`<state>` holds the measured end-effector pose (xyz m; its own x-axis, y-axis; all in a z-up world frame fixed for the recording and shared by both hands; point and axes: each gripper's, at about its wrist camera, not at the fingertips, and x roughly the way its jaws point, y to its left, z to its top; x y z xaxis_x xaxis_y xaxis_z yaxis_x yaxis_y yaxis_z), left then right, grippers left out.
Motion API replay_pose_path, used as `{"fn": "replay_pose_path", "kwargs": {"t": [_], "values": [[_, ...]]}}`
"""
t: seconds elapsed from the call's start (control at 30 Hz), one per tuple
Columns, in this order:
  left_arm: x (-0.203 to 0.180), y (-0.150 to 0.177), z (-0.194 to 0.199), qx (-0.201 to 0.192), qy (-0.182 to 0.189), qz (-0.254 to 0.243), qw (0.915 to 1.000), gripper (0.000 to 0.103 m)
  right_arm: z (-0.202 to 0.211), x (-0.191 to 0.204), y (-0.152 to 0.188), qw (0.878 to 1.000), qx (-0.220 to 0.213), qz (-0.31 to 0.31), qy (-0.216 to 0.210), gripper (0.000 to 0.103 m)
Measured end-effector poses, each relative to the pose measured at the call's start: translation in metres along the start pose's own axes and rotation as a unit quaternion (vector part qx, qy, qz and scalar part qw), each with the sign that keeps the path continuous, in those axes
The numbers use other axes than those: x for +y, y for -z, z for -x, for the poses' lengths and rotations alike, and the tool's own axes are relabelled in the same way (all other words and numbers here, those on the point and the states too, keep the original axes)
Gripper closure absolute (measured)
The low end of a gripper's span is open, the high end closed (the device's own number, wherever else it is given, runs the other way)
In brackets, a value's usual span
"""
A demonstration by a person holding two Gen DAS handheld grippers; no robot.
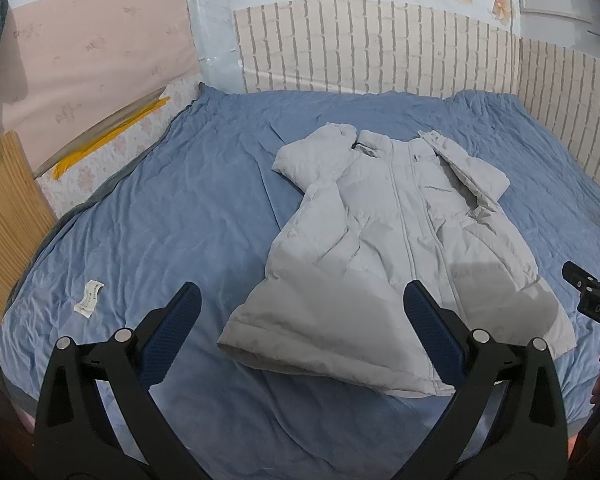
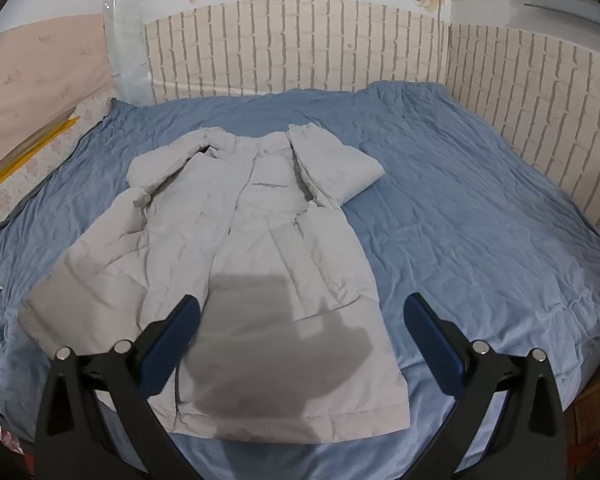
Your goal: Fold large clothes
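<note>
Two grippers hang above the coat's hem, jaws wide apart and empty: the left gripper (image 1: 302,334) over its near left corner, the right gripper (image 2: 302,334) over its near right edge. The pale padded coat (image 1: 384,240) lies front-up on the blue bedspread (image 1: 180,208), both sleeves folded across the chest, collar toward the far wall. It looks soft, bulky and springy; hem corners seem the surest hold.
</note>
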<state>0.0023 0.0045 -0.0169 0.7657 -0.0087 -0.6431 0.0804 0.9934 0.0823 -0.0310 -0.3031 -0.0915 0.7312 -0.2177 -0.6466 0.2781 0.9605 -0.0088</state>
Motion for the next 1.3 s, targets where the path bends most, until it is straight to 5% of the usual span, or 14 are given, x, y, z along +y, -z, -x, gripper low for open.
{"fn": "replay_pose_path", "kwargs": {"t": [0.83, 1.3], "values": [[0.001, -0.001, -0.009, 0.010, 0.004, -0.001, 0.9999, 0.003, -0.005, -0.001, 0.001, 1.000, 0.005, -0.002, 0.005, 0.001], [0.006, -0.028, -0.024, 0.013, 0.019, -0.001, 0.9997, 0.003, -0.008, -0.004, -0.028, 1.000, -0.008, -0.007, 0.024, 0.001]]}}
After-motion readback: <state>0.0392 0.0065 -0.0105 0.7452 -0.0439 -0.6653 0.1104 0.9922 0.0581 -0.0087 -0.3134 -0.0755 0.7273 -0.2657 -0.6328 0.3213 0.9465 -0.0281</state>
